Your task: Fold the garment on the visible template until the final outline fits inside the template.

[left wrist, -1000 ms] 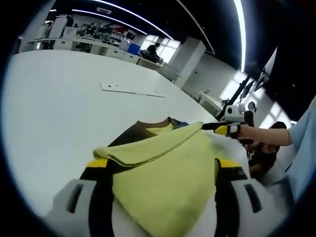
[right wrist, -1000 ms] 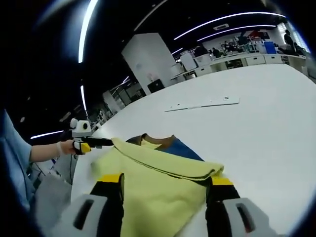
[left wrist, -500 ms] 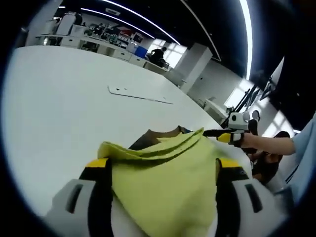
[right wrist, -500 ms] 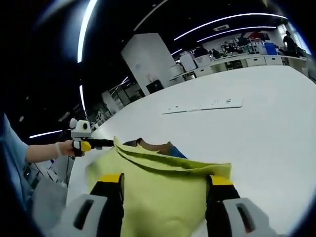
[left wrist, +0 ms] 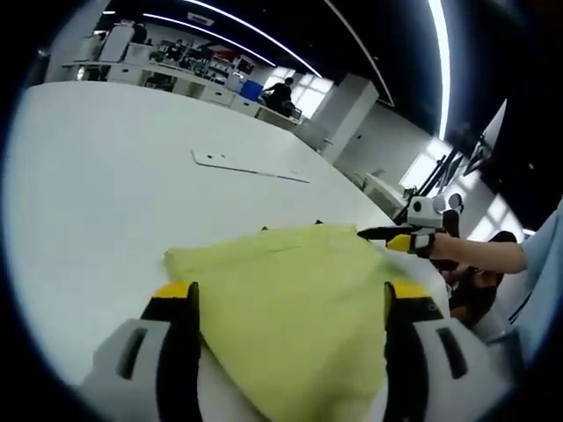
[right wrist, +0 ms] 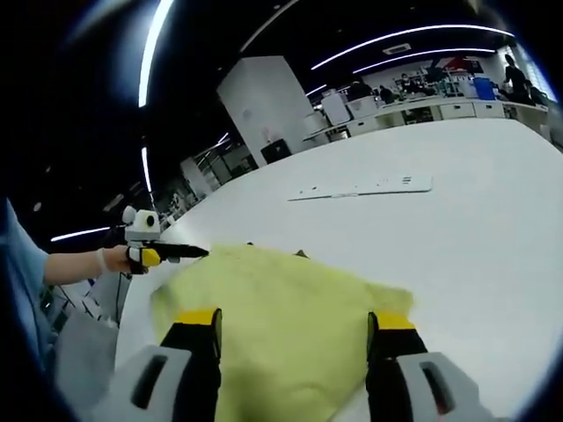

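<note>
1. You hold the left gripper (left wrist: pixel 286 303) low over the white table (left wrist: pixel 97 176); its black jaws with yellow tips rise on either side of the yellow-green garment (left wrist: pixel 290 299), which runs between them toward the camera.
2. Whether your left jaws pinch the cloth or merely straddle it, you cannot tell: the fabric hides the gap and the contact is out of sight below the frame.
3. In the left gripper view, the garment lies as one broad, smooth sheet, its far edge running from a corner at the left across to the right, where the tip of your right gripper (left wrist: pixel 383 233) meets it.
4. In the right gripper view, the garment (right wrist: pixel 281 308) spreads between the jaws of your right gripper (right wrist: pixel 290 338) in the same way; here too the cloth hides whether the jaws are pressed on it.
5. Your left gripper (right wrist: pixel 180 253) shows at the left of that view, held in your hand (right wrist: pixel 110 261), its slim tip at the garment's far left edge.
6. A flat white template strip (right wrist: pixel 361 186) lies farther out on the table (right wrist: pixel 475 229), well apart from the garment; it appears in the left gripper view too (left wrist: pixel 251 167).
7. Desks and people (left wrist: pixel 280 92) sit in the background, beyond the table.
</note>
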Motion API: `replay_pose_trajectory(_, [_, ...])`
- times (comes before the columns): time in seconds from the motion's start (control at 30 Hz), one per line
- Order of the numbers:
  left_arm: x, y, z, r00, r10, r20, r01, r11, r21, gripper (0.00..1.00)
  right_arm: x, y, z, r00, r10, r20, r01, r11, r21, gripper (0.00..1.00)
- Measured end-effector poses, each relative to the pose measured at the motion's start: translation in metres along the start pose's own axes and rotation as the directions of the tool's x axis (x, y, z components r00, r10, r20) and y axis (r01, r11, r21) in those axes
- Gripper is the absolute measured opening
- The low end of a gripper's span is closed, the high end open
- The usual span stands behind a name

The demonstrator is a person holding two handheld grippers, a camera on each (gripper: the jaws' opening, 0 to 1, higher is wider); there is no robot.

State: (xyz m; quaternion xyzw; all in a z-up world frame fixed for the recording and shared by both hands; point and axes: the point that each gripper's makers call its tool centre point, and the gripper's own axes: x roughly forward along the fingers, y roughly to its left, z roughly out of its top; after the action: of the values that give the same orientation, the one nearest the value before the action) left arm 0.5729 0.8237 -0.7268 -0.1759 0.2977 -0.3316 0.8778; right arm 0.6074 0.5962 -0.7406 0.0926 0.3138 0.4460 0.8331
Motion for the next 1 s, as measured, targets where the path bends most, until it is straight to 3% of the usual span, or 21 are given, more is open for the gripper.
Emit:
replay_pose_trajectory(0.47, [-0.012,-0.014,-0.010,0.999,-0.007,-0.033,0.009,0.999,0.047,0.81,-0.013,0.010,-0.013,1.000,-0.009,-0.027,0.008,0.998,-0.060,0.67])
replay_pose_trajectory(0.6, [-0.018,-0.023,-0.017,0.999,-0.033,-0.040,0.035,0.998,0.043,0.76,-0.022,0.011,-0.017,1.000,-0.010,-0.017,0.009,0.999,-0.038,0.67])
replay_pose_trajectory(1.0, [-0.041,-0.026,-0.024,0.999,-0.011,-0.038,0.013,0.999,0.042,0.69,-0.051,0.013,-0.020,0.999,-0.037,0.016,0.037,0.999,-0.013,0.66])
